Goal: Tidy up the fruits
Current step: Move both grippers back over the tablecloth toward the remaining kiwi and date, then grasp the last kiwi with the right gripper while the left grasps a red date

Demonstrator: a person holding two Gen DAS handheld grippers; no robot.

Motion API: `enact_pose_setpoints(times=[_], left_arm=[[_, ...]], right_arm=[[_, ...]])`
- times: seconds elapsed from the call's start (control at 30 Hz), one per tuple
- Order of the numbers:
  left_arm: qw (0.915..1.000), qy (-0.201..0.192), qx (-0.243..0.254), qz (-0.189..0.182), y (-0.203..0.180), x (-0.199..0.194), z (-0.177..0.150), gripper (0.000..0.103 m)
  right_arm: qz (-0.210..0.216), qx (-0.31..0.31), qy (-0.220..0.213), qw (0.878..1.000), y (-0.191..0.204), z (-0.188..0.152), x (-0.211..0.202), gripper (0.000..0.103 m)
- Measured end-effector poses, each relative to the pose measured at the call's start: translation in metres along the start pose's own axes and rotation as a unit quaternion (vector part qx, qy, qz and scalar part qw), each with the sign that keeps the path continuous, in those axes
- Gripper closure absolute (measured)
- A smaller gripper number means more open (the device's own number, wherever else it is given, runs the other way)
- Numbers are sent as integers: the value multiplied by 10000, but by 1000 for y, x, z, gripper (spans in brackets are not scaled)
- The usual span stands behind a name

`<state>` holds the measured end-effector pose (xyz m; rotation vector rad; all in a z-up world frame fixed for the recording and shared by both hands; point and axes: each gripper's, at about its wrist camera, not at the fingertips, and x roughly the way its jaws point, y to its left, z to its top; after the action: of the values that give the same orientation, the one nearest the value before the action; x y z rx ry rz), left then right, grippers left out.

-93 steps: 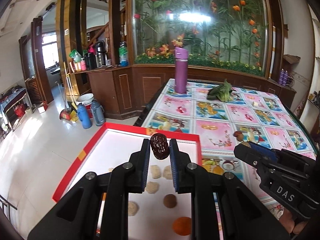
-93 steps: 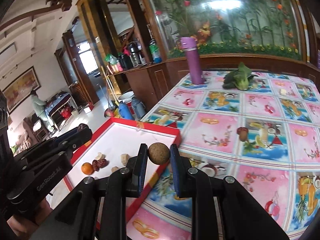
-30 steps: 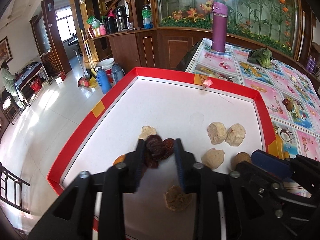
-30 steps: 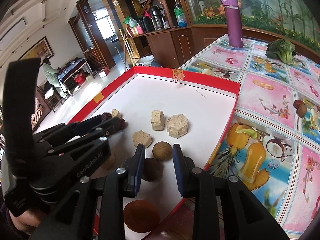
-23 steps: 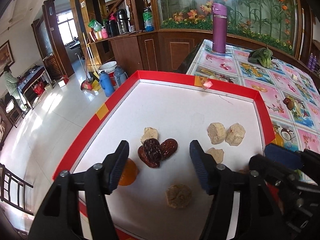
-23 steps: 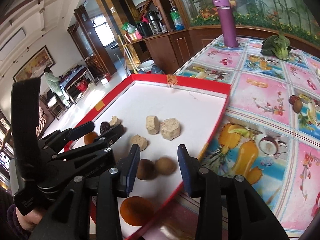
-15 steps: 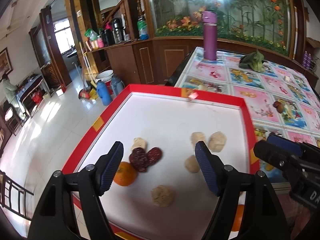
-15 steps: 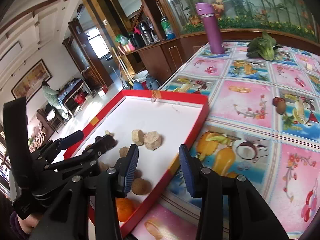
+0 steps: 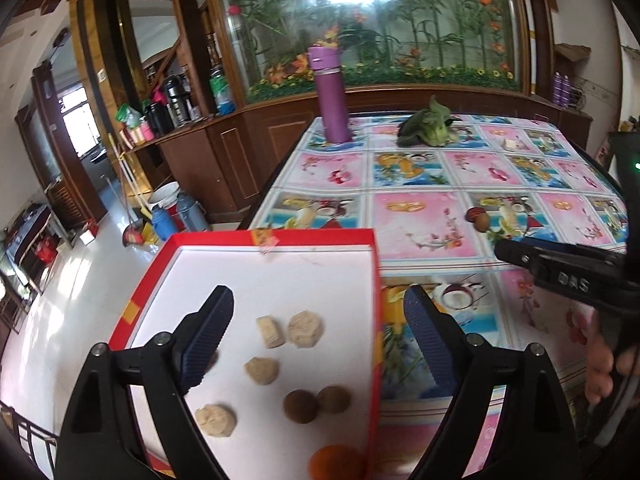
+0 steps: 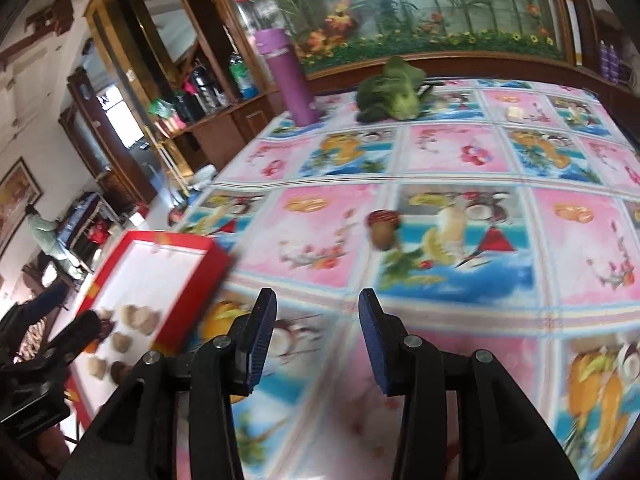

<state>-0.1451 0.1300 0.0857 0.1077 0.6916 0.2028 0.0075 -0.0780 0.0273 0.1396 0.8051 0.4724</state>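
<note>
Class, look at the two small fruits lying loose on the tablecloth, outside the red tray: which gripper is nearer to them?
Right. The right gripper points across the tablecloth at the two loose fruits; the left gripper hangs over the red tray, off to their side.

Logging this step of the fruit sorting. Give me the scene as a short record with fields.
left gripper: open, empty, above the red tray
right gripper: open, empty, over the patterned tablecloth
in tray: pale chunks, two brown round fruits, an orange
still on cloth: two small fruits, touching
far end of table: purple flask, upright; leafy greens
</note>
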Motion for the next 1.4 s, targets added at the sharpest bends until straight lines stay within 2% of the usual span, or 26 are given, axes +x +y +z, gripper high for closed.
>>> enact_pose_setpoints(times=[0.1, 0.3, 0.4, 0.43, 0.5, 0.67, 0.8, 0.93, 1.03, 1.2, 1.4], left_arm=[[9999, 24, 113, -42, -9, 2, 8, 16], [9995, -51, 301, -9, -16, 1, 21, 15], [9995, -22, 323, -46, -18, 5, 28, 15], [9994, -11, 343, -67, -20, 6, 30, 15], [9990, 0, 436, -121, -27, 11, 35, 15], [9963, 134, 675, -520, -49, 37, 53, 15], [9894, 436, 960, -1002, -79, 70, 65, 15], [9831, 670, 1140, -1266, -109, 103, 75, 15], [9785, 766, 1306, -1403, -128, 121, 79, 25], [9720, 1136, 1313, -1582, -149, 156, 83, 51], [9663, 1282, 1386, -1749, -165, 171, 80, 54]], right_arm=[[-136, -11, 248, 9996, -14, 14, 21, 61], [-341, 252, 406, 9983, -32, 32, 55, 62], [-507, 119, 407, 9978, -29, 33, 62, 73], [-468, 88, 431, 9979, -29, 34, 63, 82], [-441, 70, 421, 9981, -30, 33, 63, 84], [-273, 255, 442, 9983, -47, 31, 50, 84], [-490, 288, 364, 9977, -74, 27, 30, 84], [-493, 476, 340, 9971, -102, 21, 15, 83], [-512, 519, 368, 9967, -107, 22, 12, 83], [-520, 535, 451, 9962, -106, 24, 13, 83], [-522, 577, 476, 9958, -107, 24, 13, 83]])
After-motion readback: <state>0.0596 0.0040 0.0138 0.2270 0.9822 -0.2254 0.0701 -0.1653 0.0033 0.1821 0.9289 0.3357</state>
